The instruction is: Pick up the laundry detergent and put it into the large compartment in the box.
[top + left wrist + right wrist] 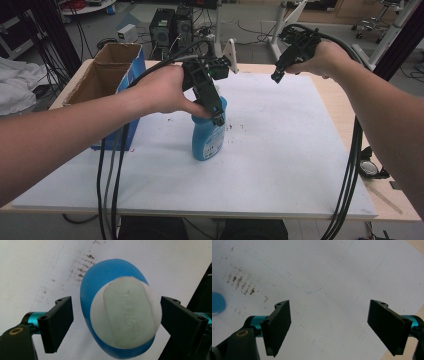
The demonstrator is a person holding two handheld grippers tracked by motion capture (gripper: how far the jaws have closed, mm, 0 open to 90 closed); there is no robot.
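Currently, a blue bottle (208,137) is seen standing upright on the white sheet covering the table (280,165), slightly toward 9 o'clock of the sheet's middle in the high view. Its white cap (125,312) is viewed from directly above in the left gripper view, where the left hand-held gripper (117,323) is held over it with its jaws spread wide, one at 9 o'clock of the cap and one at 3 o'clock. A narrow gap is visible on the 9 o'clock side; on the 3 o'clock side the jaw is just beside the cap, and contact cannot be told. In the high view the left hand-held gripper (216,112) is seen pointed downward at the top of the bottle.

The right hand-held gripper (278,75) is held in the air toward 1 o'clock of the bottle, well apart from it. In the right gripper view the right hand-held gripper (329,327) is shown with its jaws spread wide and nothing between them, above the bare sheet.

Brown specks (242,282) are scattered on the sheet near the bottle. An open cardboard box (107,75) is placed at 10 o'clock of the bottle, at the table's edge.
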